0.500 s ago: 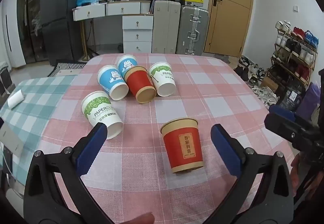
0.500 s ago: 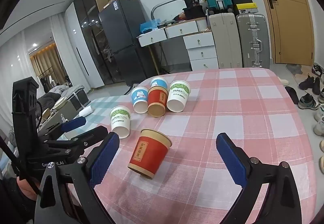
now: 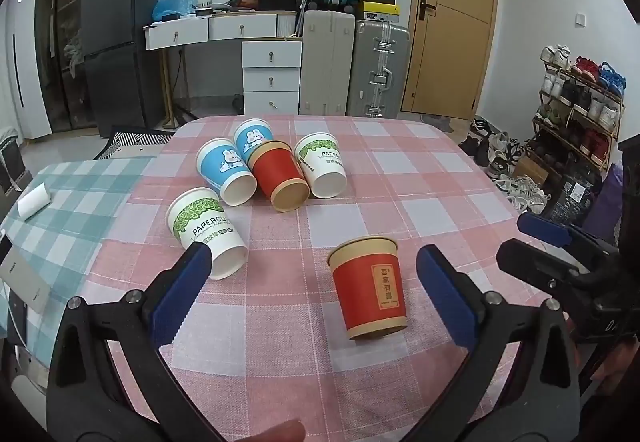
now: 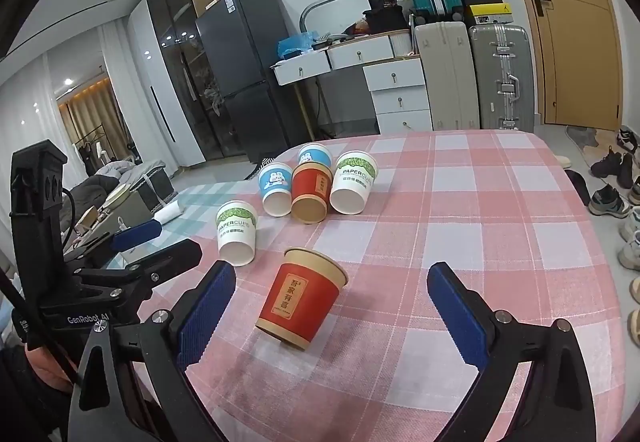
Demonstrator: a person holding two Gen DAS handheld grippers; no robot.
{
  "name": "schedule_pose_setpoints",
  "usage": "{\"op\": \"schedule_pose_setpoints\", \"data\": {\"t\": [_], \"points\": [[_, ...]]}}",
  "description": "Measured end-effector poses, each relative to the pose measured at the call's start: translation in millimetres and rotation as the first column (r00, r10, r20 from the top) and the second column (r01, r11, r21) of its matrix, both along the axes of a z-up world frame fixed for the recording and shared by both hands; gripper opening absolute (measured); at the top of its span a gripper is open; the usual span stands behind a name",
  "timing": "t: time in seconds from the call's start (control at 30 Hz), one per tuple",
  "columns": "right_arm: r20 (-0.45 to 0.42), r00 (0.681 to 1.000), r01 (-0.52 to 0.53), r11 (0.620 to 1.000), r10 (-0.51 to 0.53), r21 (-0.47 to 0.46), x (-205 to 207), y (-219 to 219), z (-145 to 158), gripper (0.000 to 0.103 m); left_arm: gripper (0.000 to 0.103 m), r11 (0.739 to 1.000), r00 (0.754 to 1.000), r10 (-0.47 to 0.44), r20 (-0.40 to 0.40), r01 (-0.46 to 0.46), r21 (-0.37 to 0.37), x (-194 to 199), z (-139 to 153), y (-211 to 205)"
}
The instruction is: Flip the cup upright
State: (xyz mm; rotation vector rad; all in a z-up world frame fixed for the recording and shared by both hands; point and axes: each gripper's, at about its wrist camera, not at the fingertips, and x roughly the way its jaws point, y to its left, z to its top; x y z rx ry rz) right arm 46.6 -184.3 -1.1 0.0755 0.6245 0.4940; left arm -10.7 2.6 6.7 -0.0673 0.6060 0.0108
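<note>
A red paper cup (image 3: 368, 290) with a tan label stands upright on the pink checked tablecloth (image 3: 400, 178); it also shows in the right wrist view (image 4: 300, 296). Several other cups lie on their sides behind it: a white-green one (image 3: 206, 230), two blue ones (image 3: 224, 172), a red one (image 3: 280, 176) and another white-green one (image 3: 322, 166). My left gripper (image 3: 312, 290) is open and empty, with the upright red cup between its fingers but apart from them. My right gripper (image 4: 332, 306) is open and empty, just behind that cup.
The right gripper's body (image 3: 560, 266) shows at the right edge of the left wrist view; the left gripper's body (image 4: 120, 262) shows at the left of the right wrist view. A teal checked cloth (image 3: 80, 194) with a paper roll (image 3: 36, 202) lies left. Shoe rack (image 3: 580, 102) stands right.
Both grippers have shifted only slightly; the upright red cup sits a little further right in the left wrist view. The cups have not moved.
</note>
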Motion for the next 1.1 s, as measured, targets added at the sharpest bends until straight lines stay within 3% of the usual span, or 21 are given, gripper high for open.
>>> {"op": "schedule_pose_setpoints", "data": {"t": [0.2,1.1], "points": [[-0.002,1.0,-0.001,1.0,0.001,0.0,-0.4,-0.9,-0.9,0.099,0.102,1.0,1.0,-0.004,0.004,0.004,0.031,-2.2,0.8,-3.6],[-0.03,1.0,0.005,1.0,-0.004,0.005,1.4,-1.7,-6.3,0.099,0.102,1.0,0.999,-0.029,-0.016,0.029,0.011,-4.3,-4.9,-4.3]]}}
